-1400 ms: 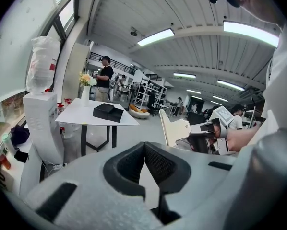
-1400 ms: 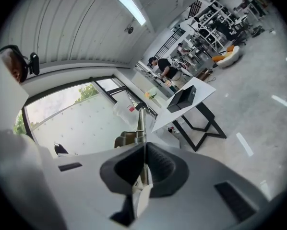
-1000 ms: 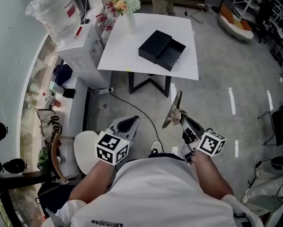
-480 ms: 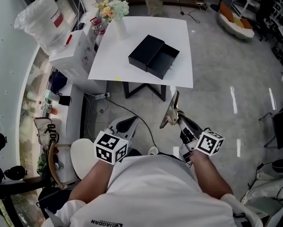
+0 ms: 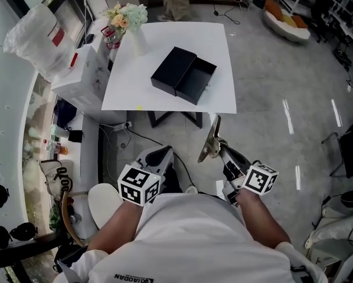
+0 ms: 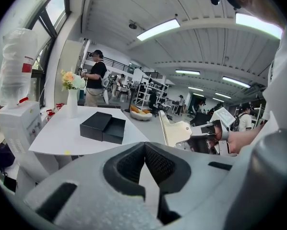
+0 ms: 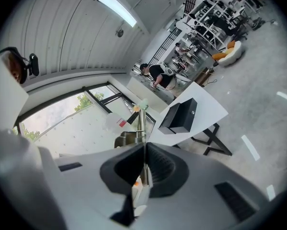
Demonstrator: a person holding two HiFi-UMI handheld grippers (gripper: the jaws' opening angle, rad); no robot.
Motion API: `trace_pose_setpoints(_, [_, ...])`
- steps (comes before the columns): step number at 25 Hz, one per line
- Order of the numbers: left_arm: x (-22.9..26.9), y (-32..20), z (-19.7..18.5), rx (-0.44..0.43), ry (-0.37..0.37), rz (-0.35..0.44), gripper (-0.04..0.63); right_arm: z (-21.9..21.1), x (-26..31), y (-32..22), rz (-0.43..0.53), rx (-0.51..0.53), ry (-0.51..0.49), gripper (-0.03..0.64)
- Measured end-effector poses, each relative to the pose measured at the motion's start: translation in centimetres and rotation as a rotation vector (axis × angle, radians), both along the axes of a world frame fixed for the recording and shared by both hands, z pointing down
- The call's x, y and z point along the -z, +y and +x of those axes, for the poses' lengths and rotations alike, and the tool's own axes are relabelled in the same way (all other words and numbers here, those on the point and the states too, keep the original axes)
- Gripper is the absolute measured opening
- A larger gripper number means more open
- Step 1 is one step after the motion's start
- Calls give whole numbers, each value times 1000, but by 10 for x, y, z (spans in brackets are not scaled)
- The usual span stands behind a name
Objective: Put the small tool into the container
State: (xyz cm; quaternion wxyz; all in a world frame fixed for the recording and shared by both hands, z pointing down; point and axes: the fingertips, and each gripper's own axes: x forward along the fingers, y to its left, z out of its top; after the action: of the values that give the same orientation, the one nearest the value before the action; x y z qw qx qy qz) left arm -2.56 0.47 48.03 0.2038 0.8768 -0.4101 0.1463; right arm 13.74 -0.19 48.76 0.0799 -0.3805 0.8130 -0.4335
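The right hand-held gripper point(image 5: 222, 152) grasps the metal clip point(image 5: 212, 139); the left hand-held gripper point(image 5: 159, 155) is clenched, empty. The open black container point(image 5: 183, 75) rests on the white surface point(image 5: 215, 46), well apart.

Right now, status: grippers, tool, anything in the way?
Right gripper shut on the metal clip, left gripper shut, empty. Black box open on the white table ahead, clip not in yet. Vase stands apart from box.

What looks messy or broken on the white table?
Nothing is spilled or broken. The black box on the table just has what looks like its drawer pulled out to one side, and it looks empty. The flower vase stands upright at the far corner.
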Motion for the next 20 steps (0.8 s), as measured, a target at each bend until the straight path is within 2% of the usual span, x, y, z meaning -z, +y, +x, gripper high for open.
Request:
trace_pose_setpoints(9, [-1, -80, -6, -54, 19, -3, 9, -9, -4, -68, -39, -40, 31, 12])
trace_pose_setpoints(20, [19, -196, -31, -156, 22, 33, 9, -35, 16, -166, -16, -133, 44, 12])
